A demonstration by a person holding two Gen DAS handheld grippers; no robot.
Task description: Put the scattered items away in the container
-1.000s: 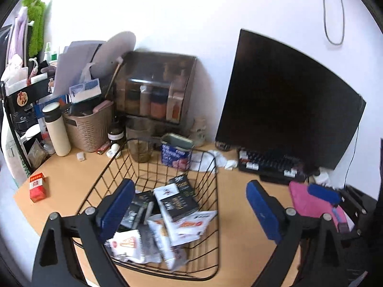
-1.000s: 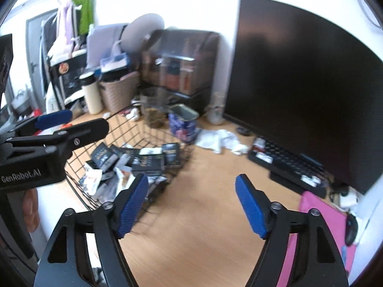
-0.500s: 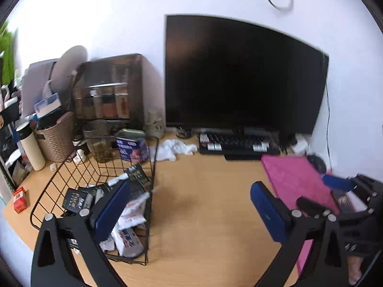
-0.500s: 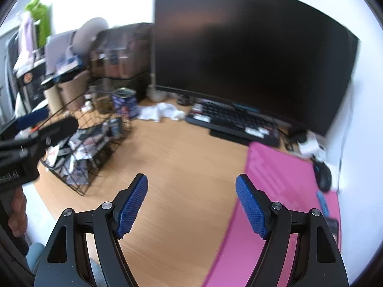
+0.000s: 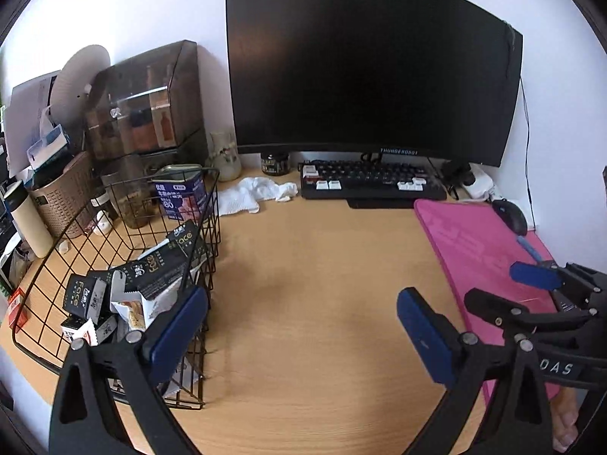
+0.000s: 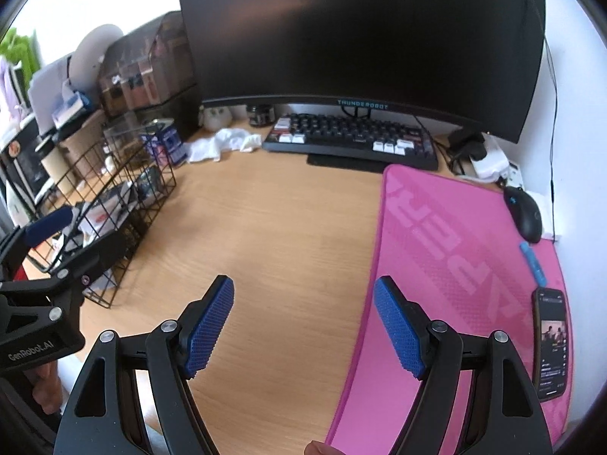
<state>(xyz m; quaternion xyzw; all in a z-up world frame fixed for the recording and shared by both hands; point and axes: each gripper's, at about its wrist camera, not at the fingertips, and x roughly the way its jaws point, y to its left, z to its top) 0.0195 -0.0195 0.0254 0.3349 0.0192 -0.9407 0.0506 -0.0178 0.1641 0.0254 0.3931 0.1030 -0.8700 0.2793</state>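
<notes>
Wire basket [image 5: 125, 265] at left on counter [image 5: 303, 284], long axis running from near edge toward wall, packets [image 5: 159, 276] heaped inside. Left tool [image 5: 299, 326] spread wide, just been opening, nothing between. Right tool [image 6: 303, 326] spread, empty, beside pink mat [image 6: 455, 265].

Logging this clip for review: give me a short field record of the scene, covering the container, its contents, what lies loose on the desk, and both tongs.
container: black wire basket, at the desk's left side
contents: black boxes and white packets, piled
loose nearby: white crumpled cloth beside the keyboard
pink mat: holds phone, blue pen; the mouse is at its far edge
left tongs: open, nothing between them, over bare desk beside the basket
right tongs: open, nothing between them, over the mat's left edge
</notes>
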